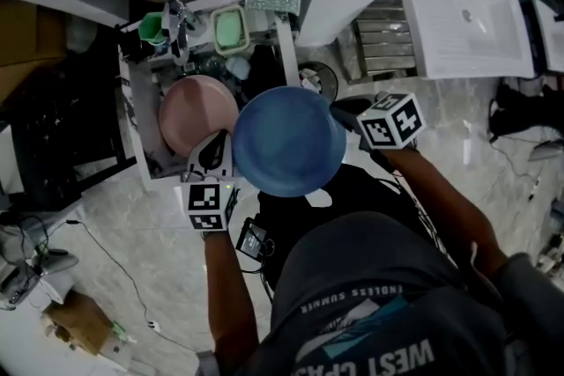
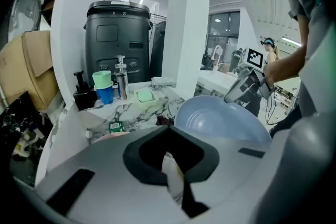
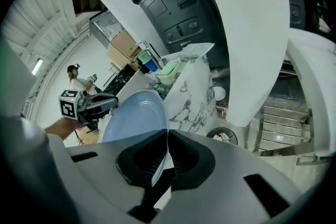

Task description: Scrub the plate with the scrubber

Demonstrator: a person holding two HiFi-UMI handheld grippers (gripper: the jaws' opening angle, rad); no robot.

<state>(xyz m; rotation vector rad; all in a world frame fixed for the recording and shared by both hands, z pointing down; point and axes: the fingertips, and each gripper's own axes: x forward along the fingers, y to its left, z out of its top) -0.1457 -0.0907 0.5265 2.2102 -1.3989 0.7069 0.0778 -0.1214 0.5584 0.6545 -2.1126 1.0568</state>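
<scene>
The right gripper (image 3: 167, 136) is clamping down on the blue plate (image 3: 134, 118), its jaws pinching the near rim and holding the plate tilted on edge, so that the plate is fanning out ahead of the jaws and off to their left. The left gripper (image 2: 169, 139) is closing its jaws on the scrubber (image 2: 173, 176), a pale thin strip that is showing between the pads. From that left gripper, the plate's hollow face is sitting just ahead and to the right, close by but not touching the scrubber. Beyond the left jaws a pink plate (image 1: 196, 114) is lying in the sink (image 1: 141, 136). Farther ahead, a faucet (image 2: 122, 78) and a green soap dish (image 2: 144, 95) are standing on the marble counter. The person is gripping both tools, forearms reaching forward.
</scene>
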